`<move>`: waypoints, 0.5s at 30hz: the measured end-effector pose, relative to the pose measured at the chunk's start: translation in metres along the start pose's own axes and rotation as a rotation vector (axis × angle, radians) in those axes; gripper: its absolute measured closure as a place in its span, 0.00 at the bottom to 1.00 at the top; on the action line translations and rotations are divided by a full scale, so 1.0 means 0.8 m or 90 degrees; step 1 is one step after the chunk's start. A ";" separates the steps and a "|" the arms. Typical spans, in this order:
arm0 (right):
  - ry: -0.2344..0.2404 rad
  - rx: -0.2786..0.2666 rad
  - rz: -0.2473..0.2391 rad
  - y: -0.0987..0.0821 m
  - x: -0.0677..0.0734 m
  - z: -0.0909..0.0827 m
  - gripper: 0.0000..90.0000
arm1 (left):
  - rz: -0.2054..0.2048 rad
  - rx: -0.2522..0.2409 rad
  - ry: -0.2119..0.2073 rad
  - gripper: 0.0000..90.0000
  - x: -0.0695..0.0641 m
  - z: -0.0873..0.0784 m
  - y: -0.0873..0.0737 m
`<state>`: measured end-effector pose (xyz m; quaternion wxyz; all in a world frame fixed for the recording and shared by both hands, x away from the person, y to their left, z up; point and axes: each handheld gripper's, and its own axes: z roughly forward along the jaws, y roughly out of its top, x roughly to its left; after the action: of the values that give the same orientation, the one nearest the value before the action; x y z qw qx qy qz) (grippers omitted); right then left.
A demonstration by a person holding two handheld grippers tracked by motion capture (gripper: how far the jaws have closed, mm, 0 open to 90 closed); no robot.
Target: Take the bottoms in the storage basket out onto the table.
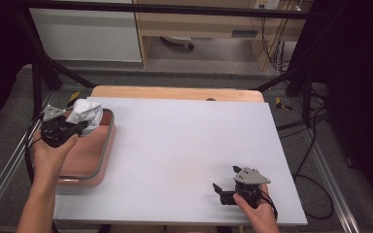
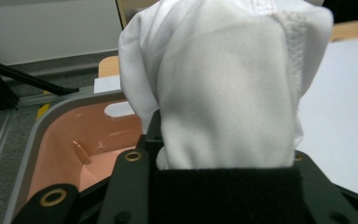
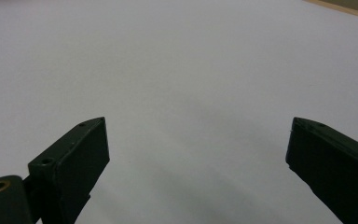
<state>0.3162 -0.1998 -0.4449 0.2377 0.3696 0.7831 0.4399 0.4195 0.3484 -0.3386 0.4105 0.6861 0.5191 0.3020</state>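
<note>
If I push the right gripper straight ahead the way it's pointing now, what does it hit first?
Probably nothing soon. The right gripper has its jaws open and empty, pointing left across the bare white table top. Far along that line sits the pink bin, though depth is hard to judge.

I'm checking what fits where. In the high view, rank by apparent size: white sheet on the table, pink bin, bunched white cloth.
1. white sheet
2. pink bin
3. white cloth, held above the bin by the left gripper, so nearer the camera, yet clearly smallest.
</note>
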 end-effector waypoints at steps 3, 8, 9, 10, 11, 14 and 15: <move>-0.007 0.001 -0.005 0.001 0.000 0.001 0.07 | -0.012 -0.014 -0.008 0.69 0.003 -0.010 -0.001; -0.010 0.000 0.011 -0.001 -0.003 -0.003 0.06 | 0.000 -0.013 0.000 0.69 0.004 -0.014 -0.002; -0.008 -0.004 0.013 -0.002 -0.003 -0.005 0.06 | 0.000 -0.011 0.002 0.69 0.004 -0.015 -0.002; -0.003 -0.009 0.014 -0.002 -0.003 -0.006 0.05 | 0.000 -0.014 0.003 0.69 0.004 -0.016 -0.003; -0.001 -0.012 0.016 -0.003 -0.004 -0.006 0.05 | 0.001 -0.017 0.004 0.69 0.004 -0.018 -0.003; -0.002 -0.005 0.017 -0.004 -0.007 -0.004 0.06 | 0.000 -0.023 0.000 0.69 0.004 -0.021 -0.003; -0.004 0.002 0.010 -0.004 -0.008 -0.004 0.05 | -0.001 -0.022 -0.002 0.69 0.004 -0.021 -0.002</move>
<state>0.3169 -0.2077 -0.4462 0.2363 0.3778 0.7800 0.4394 0.4061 0.3562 -0.3320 0.4236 0.6788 0.5136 0.3098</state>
